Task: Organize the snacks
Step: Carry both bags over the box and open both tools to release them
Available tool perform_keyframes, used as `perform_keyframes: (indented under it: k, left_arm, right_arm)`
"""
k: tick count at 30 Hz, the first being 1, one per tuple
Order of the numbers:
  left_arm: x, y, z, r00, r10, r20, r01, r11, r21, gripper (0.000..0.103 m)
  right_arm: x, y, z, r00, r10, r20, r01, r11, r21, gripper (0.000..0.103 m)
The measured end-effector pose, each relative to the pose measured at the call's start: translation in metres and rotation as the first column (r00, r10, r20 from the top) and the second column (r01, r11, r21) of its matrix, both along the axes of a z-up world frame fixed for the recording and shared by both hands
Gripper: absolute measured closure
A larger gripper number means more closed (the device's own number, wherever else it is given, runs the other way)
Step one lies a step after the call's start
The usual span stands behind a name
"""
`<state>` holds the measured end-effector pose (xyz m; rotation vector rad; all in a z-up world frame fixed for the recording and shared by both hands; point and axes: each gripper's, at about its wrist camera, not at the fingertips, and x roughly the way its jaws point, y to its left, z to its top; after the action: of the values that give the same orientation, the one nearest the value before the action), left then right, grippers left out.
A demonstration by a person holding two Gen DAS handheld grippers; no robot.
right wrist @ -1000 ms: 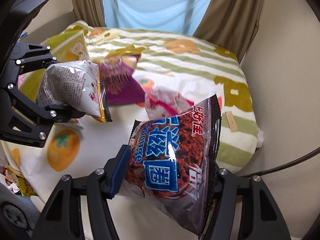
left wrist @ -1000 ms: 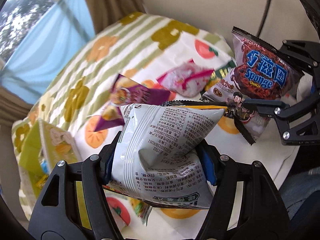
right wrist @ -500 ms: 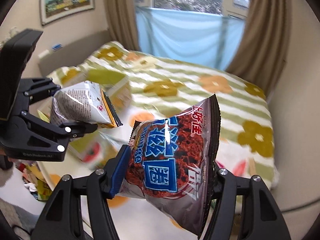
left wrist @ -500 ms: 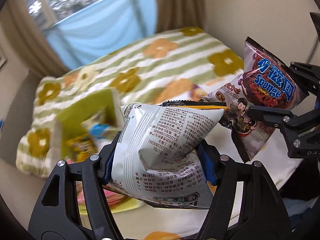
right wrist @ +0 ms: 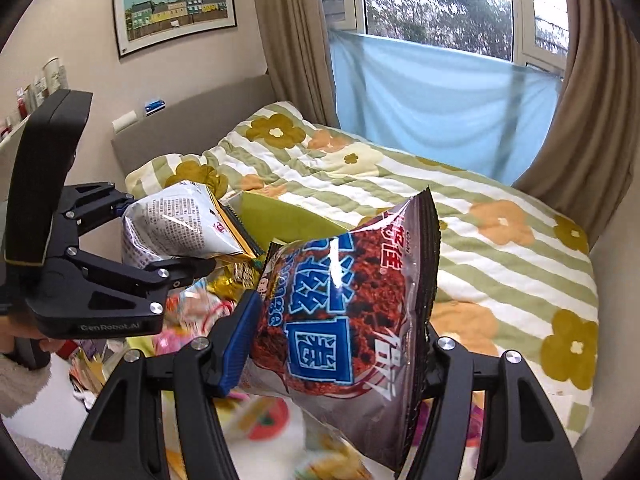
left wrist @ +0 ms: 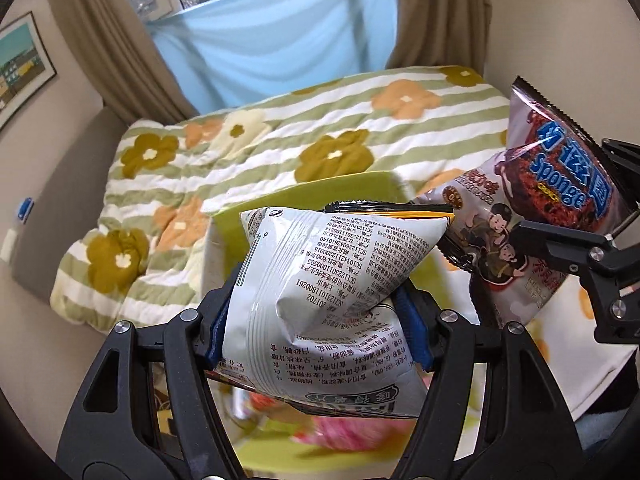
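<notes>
Up close in the left wrist view, the left gripper has its jaws clamped on a crinkled white foil snack bag printed with dense black text, filling the lower middle of the frame. At the right edge the right gripper squeezes a glossy dark brown Sponge snack bag with a saw-toothed seal, its jaws pressed into both sides. Both bags hang in the air above a lime-green box, whose far wall shows behind the white bag. Blurred colourful packets lie beneath. Beyond spreads a bed under a quilted, green-striped cover with flowers. A blue cloth hangs across the window between brown curtains, and a framed picture sits upper left in the right wrist view.
</notes>
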<state>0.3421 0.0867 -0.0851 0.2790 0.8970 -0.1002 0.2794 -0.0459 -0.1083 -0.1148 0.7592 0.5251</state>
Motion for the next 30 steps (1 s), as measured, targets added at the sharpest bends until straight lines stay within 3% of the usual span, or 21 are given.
perform_keyframes:
  k: [10,11,12,14,19,25,27,30]
  left_arm:
    - [0.081,0.047,-0.055,0.992,-0.073,-0.102,0.071,0.997,-0.02,0.033]
    - [0.086,0.048,-0.062,0.99,-0.082,-0.115,0.08,0.997,-0.022,0.026]
    - [0.091,0.049,-0.067,0.989,-0.087,-0.121,0.086,0.996,-0.019,0.01]
    - [0.095,0.049,-0.071,0.989,-0.09,-0.117,0.09,0.996,-0.01,0.0]
    - [0.091,0.057,-0.069,0.991,-0.083,-0.108,0.08,0.996,-0.037,0.0]
    - [0.058,0.085,-0.06,0.994,0.037,-0.103,-0.041,0.998,-0.045,0.0]
    - [0.05,0.094,-0.061,0.991,0.07,-0.111,-0.077,0.995,-0.064,0.0]
    - [0.039,0.106,-0.063,0.985,0.113,-0.13,-0.126,0.987,-0.099,0.0]
  right_arm:
    - [0.041,0.05,-0.024,0.989,-0.121,-0.086,0.114,0.991,-0.073,0.044]
    - [0.043,0.05,-0.027,0.987,-0.133,-0.093,0.126,0.989,-0.076,0.044]
    - [0.046,0.053,-0.03,0.984,-0.146,-0.102,0.139,0.987,-0.077,0.044]
    - [0.05,0.056,-0.035,0.979,-0.165,-0.119,0.156,0.985,-0.078,0.044]
    - [0.056,0.059,-0.042,0.973,-0.176,-0.152,0.163,0.982,-0.092,0.044]
    - [0.062,0.065,-0.042,0.982,-0.108,-0.153,0.103,0.994,-0.038,0.046]
    - [0.065,0.072,-0.043,0.984,-0.071,-0.164,0.064,0.997,-0.047,0.067]
    - [0.068,0.08,-0.045,0.985,-0.033,-0.172,0.027,0.999,-0.036,0.068]
